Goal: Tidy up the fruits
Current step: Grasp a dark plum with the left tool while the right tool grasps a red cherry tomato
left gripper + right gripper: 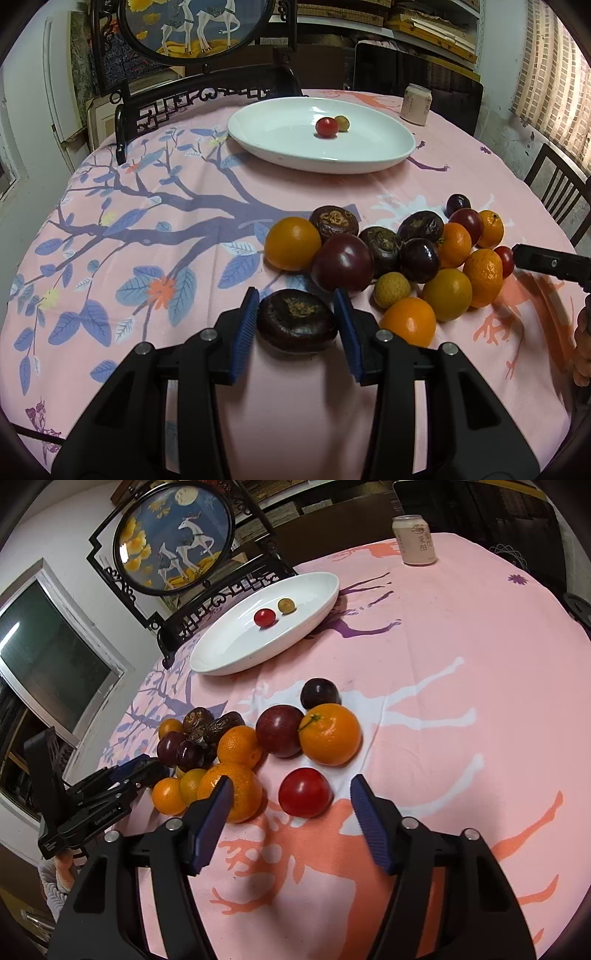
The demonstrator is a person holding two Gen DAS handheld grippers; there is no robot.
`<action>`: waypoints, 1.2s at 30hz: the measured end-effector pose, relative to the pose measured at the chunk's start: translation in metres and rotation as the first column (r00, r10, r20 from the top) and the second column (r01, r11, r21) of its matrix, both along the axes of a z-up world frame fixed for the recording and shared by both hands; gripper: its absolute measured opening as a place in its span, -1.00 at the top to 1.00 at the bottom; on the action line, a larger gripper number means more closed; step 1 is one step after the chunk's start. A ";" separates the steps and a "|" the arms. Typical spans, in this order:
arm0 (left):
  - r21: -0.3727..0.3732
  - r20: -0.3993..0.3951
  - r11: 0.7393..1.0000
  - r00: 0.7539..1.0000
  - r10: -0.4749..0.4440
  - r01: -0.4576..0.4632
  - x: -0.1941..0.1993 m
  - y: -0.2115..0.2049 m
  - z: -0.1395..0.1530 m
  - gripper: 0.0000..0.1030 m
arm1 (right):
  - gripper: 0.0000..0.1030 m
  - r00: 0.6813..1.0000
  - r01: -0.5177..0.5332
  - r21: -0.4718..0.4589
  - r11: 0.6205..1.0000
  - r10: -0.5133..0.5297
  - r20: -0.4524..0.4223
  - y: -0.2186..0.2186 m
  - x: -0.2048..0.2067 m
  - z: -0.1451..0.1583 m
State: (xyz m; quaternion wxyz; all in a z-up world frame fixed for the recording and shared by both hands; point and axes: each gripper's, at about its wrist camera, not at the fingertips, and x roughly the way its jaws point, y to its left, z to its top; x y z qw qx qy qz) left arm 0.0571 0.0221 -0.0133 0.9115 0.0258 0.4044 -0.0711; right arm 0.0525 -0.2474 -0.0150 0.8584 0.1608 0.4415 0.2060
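A pile of oranges, dark plums and brown water chestnuts (406,254) lies on the pink tablecloth. My left gripper (297,314) has its blue pads on both sides of a dark brown water chestnut (297,319) resting on the cloth. My right gripper (290,794) is open, with a red plum (304,792) between its fingertips, untouched. A white oval plate (369,162) at the back holds a small red fruit (326,126) and a small yellow-green fruit (341,123). The plate also shows in the right wrist view (229,657).
A pale drink can (416,104) stands right of the plate, and it also shows in the right wrist view (413,541). A carved dark chair back (177,107) and a round deer screen (177,535) stand behind the table. The other gripper's body (96,805) is at the left.
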 end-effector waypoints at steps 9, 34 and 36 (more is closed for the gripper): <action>0.018 -0.001 1.000 1.000 -0.004 0.005 0.000 -0.004 -0.002 0.17 | 0.33 1.000 -0.020 -0.188 0.982 0.022 0.009 0.026 0.004 -0.009; -0.031 0.096 0.997 0.993 0.069 -0.066 0.075 0.001 0.056 0.18 | 0.38 0.986 0.044 -0.242 0.969 -0.003 0.165 0.042 0.067 0.052; -0.038 0.077 0.997 0.994 0.073 -0.070 0.101 -0.002 0.053 0.17 | 0.38 0.989 0.026 -0.218 0.976 0.006 0.145 0.049 0.090 0.051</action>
